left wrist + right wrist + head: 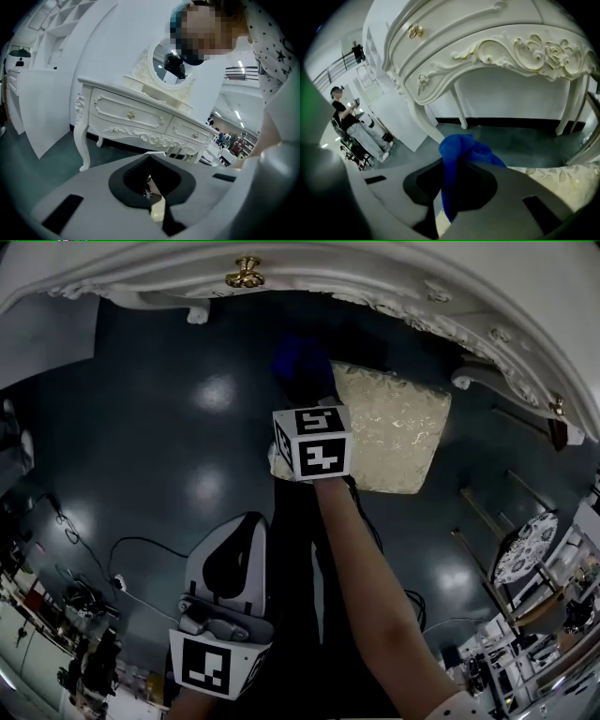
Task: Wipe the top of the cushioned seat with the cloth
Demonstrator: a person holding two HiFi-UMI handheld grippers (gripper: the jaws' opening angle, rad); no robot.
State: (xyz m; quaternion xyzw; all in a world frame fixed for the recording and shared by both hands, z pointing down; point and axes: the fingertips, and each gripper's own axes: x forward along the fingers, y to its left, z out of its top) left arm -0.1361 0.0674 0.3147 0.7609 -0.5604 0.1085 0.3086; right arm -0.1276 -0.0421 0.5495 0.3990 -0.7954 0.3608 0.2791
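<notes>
Clamping the blue cloth (461, 150), my right tool (449, 183) hangs at the left edge of the cushioned seat (398, 432), so the padded top stretches away to its right. The left tool (152, 187), jaws together on nothing, sits well back near me. From above, the right tool's marker cube (312, 442) hides whether cloth touches cushion.

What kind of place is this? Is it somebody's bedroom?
Probably not a real bedroom, more a big hall or workshop dressed like one. A white carved dressing table with a mirror and a cushioned seat stand on a shiny dark floor, with cables lying around.
</notes>
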